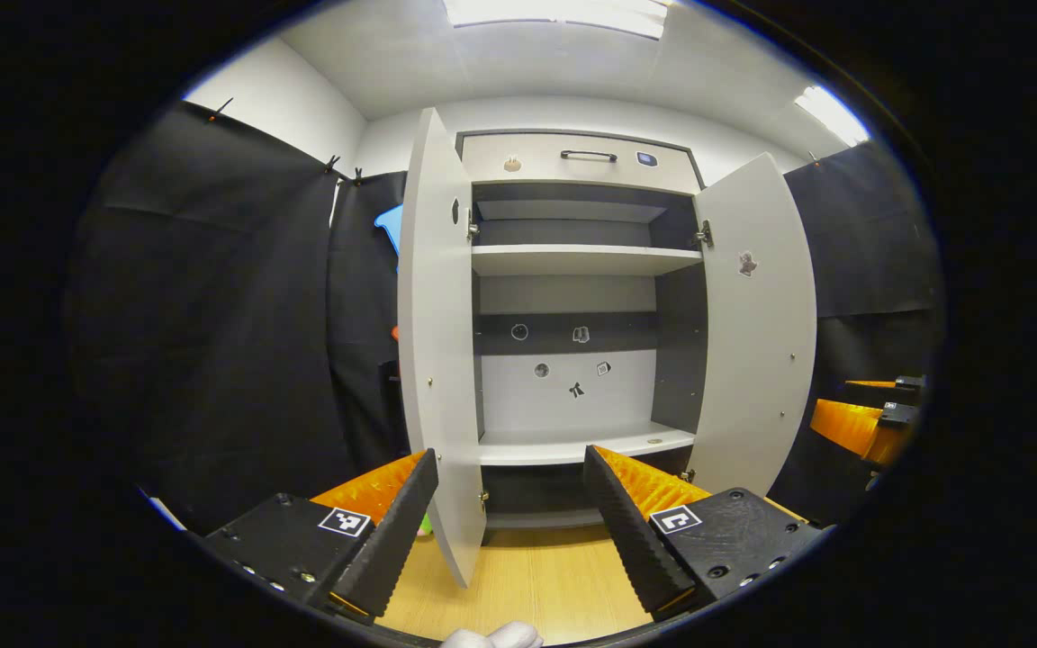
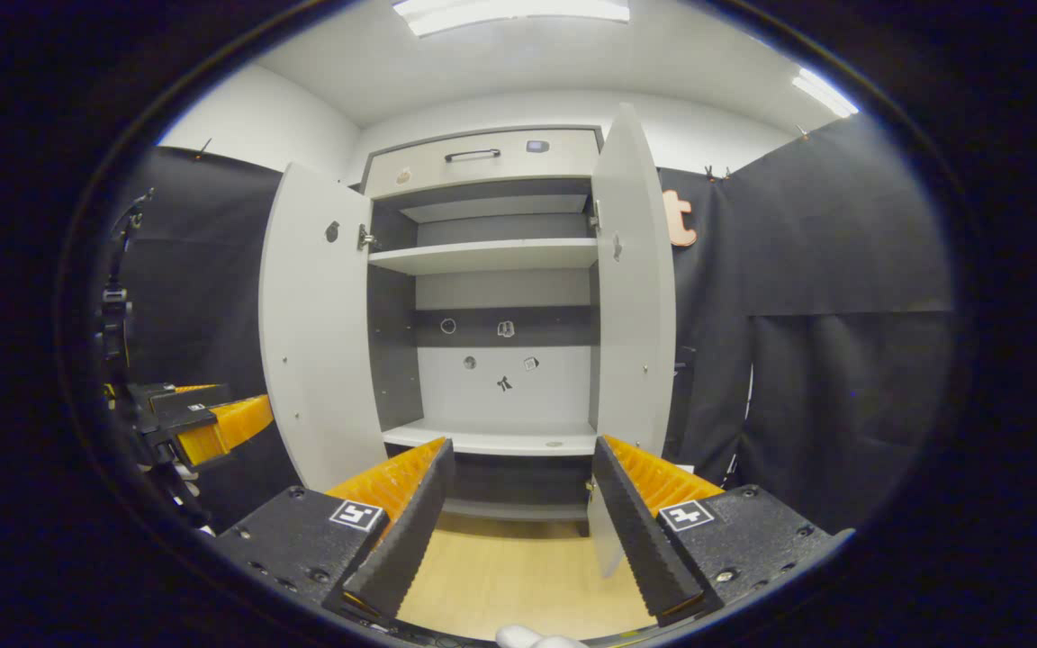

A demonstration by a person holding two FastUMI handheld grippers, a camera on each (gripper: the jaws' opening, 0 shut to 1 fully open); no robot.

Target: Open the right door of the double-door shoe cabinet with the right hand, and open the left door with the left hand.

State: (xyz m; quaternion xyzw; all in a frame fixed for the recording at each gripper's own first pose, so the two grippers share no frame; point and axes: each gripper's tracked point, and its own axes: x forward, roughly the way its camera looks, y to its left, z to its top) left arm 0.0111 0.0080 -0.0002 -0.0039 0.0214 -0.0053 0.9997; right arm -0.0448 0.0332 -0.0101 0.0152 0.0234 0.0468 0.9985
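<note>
Both doors of the shoe cabinet [image 1: 572,297] look swung wide, so task seems basically done; risks now are mostly in backing out. Left claw [image 1: 511,517] is spread open w/ nothing between its fingers, and the left door [image 1: 433,360] hangs edge-on just inside its left finger; any sideways drift could knock that edge and swing the door back toward shut, or jam it past its hinge. Right claw [image 2: 520,513] is likewise open & empty; right door [image 2: 631,297] stands edge-on just above its right finger, lower corner near the fingertip, so same hazard there. Right door, seen from left gripper view [image 1: 757,324], sits at a wider angle. Interior shelves [image 2: 491,256] appear bare, so nothing to tip; wood floor [image 2: 509,576] below. Other claw sits off at far edge, well apart from doors.
</note>
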